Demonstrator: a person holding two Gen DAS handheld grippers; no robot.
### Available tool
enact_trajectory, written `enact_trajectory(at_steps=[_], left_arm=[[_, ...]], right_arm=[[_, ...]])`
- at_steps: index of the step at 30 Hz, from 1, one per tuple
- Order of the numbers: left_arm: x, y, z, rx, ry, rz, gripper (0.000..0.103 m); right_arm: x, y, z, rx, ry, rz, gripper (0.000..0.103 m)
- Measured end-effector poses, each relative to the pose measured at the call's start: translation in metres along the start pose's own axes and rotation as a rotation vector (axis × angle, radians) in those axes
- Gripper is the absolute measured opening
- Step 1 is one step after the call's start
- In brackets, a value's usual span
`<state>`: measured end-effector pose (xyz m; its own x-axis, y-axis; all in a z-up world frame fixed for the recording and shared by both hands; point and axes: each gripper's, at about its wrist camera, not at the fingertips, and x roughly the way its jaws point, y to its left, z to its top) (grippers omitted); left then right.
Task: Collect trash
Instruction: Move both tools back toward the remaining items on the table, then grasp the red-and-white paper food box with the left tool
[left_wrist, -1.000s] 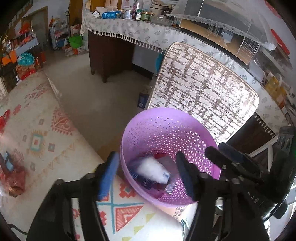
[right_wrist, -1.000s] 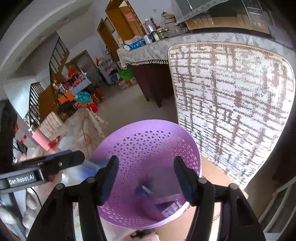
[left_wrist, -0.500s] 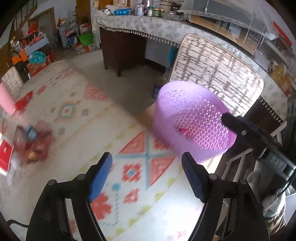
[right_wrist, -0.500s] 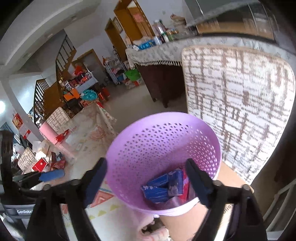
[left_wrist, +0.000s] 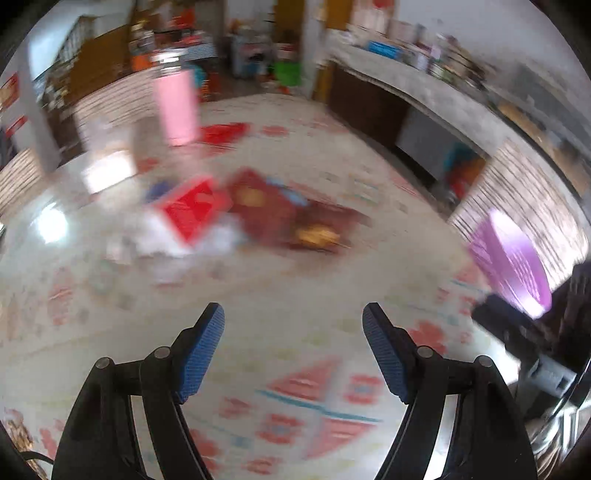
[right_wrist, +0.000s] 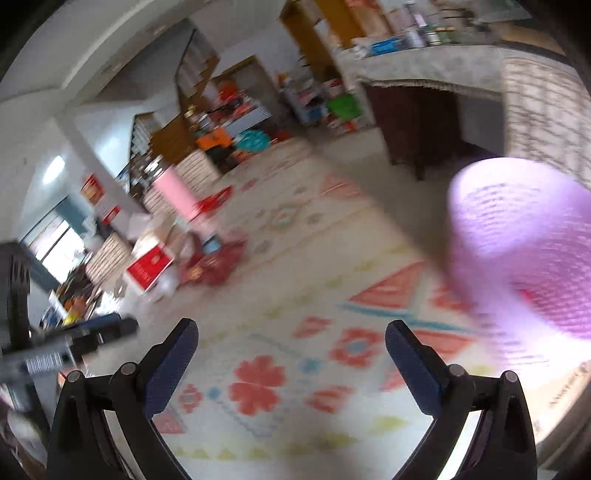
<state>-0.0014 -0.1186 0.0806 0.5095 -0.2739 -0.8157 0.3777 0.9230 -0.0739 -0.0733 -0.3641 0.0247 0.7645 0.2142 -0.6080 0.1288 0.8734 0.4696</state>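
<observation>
Nearest to us, the left hand-held gripper (left_wrist: 293, 317) stands with its blue, ribbed pads well apart and nothing between them. The right hand-held gripper (right_wrist: 290, 334) has just been opening its jaws, and they gape wide over bare cloth.

Under both lies the worktop (left_wrist: 295, 280), covered in a smooth cream cloth printed with coral triangles, flowers and teal lines. Both views are smeared, so fine detail is lost.

At the right edge stands the purple basket (right_wrist: 524, 243), round, plastic and pierced with small holes; a red thing shows dimly through its wall. The right hand-held gripper's jaws are near it but apart from it.

Further along the cloth, ahead of the left jaws, lies the trash (left_wrist: 266, 210): a flat bright red packet, dark red crumpled wrappers and something white, heaped together, well apart from the basket. A tall pink cylinder (left_wrist: 175, 107) rises behind the heap.

Beyond, a dark wooden counter (right_wrist: 417, 70) under a fringed cloth carries tins and bottles.
</observation>
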Motion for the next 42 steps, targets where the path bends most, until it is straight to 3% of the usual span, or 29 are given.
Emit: enact_trajectory(at_steps=[4,7,14,20,22,24,25,30,33,38,42], left_arm=[[0.009,0.055,0.028,-0.044,-0.005,0.086,0.078],[0.027,0.074,0.046,-0.041,0.018,0.110,0.078],[0.079,0.089,0.083,-0.031,0.081,0.032,0.080],[0.091,0.090,0.076,-0.071,0.099,0.028,0.080],[0.083,0.089,0.070,-0.086,0.087,0.039,0.070],[0.072,0.080,0.061,-0.041,0.078,0.053,0.034],[0.068,0.076,0.055,-0.028,0.087,0.056,0.027],[0.041,0.061,0.028,0.024,0.093,-0.009,0.022],[0.038,0.057,0.017,0.038,0.108,-0.051,0.026],[0.030,0.066,0.015,0.005,0.061,-0.052,0.067],[0.020,0.092,0.027,-0.104,0.004,-0.080,0.079]], right_arm=[[0.015,0.017,-0.004,-0.039,0.006,0.019,0.103],[0.018,0.021,-0.007,-0.051,0.003,0.008,0.103],[0.023,0.022,-0.005,-0.046,-0.008,-0.006,0.103],[0.022,0.024,-0.006,-0.065,-0.003,-0.019,0.103],[0.023,0.024,-0.006,-0.067,0.001,-0.023,0.103],[0.024,0.024,-0.005,-0.067,0.007,-0.027,0.103],[0.025,0.025,-0.005,-0.066,0.008,-0.031,0.103],[0.026,0.025,-0.006,-0.066,0.011,-0.052,0.103],[0.027,0.026,-0.006,-0.064,0.014,-0.063,0.103],[0.025,0.024,-0.008,-0.056,0.006,-0.068,0.103],[0.025,0.024,-0.008,-0.055,0.006,-0.065,0.103]])
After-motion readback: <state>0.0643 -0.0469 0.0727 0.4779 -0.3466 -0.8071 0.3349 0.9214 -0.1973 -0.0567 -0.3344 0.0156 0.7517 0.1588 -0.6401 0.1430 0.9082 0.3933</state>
